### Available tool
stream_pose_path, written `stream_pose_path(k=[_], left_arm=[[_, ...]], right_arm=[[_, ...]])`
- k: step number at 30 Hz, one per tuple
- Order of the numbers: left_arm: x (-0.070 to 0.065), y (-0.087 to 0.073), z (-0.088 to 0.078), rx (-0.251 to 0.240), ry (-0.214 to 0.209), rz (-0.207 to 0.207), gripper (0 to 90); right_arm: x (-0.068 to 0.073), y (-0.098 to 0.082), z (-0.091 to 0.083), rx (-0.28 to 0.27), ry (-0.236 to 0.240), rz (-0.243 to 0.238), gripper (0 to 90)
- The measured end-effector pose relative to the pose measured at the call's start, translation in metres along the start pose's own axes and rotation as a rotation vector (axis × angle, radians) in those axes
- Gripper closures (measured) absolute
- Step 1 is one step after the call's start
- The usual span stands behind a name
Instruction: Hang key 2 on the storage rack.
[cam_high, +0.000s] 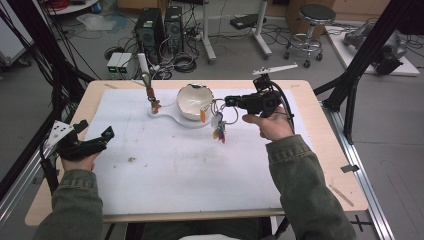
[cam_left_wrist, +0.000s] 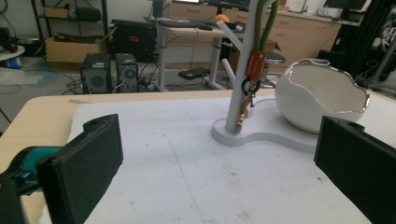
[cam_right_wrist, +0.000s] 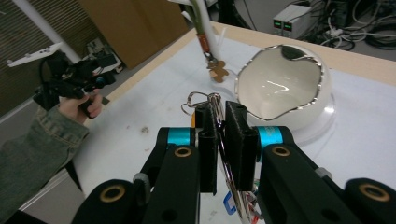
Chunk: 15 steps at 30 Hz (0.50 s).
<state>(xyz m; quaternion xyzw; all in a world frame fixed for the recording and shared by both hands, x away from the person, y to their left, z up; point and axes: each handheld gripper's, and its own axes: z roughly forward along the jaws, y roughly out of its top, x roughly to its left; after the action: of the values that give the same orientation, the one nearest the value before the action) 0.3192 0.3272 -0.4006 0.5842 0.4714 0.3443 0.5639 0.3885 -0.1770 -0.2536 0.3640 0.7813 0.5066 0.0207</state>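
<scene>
Fingers, right gripper (cam_right_wrist: 219, 135): two black jaws clamped tight on one bunch of key rings (cam_right_wrist: 198, 100), charms dangling below (cam_high: 218, 131).
Fingers, left gripper (cam_left_wrist: 219, 158): two jaws spread wide, nothing between them.
Key bunch, place: up off the mat, just in front of the bowl (cam_high: 194, 101), not touching it.
Bowl count: one, white, egg-shaped, jagged silver rim, seated on the white stand base (cam_left_wrist: 261, 137).
Stand post count: one, upright (cam_left_wrist: 243, 84), beside the bowl.
Hanging on post: one orange tag with brown charm (cam_left_wrist: 251, 79).
Left gripper, place: low at the mat's left edge (cam_high: 82, 145), well apart from the stand.
Mat count: one, white (cam_high: 190, 170).
</scene>
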Motion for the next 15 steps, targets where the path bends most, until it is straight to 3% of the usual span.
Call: stream_pose_path(k=[4, 8, 15], left_arm=[[-0.006, 0.004, 0.001, -0.003, -0.023, -0.003, 1.7], [-0.015, 0.012, 0.003, -0.014, -0.067, -0.035, 1.7], [-0.034, 0.021, 0.008, -0.022, -0.136, -0.029, 1.7]], right_arm=[[0.009, 0.0, 0.004, -0.002, 0.025, -0.013, 83.7], [0.016, 0.001, 0.007, -0.008, 0.05, -0.026, 83.6], [0.025, 0.001, 0.014, -0.011, 0.084, -0.036, 83.6]])
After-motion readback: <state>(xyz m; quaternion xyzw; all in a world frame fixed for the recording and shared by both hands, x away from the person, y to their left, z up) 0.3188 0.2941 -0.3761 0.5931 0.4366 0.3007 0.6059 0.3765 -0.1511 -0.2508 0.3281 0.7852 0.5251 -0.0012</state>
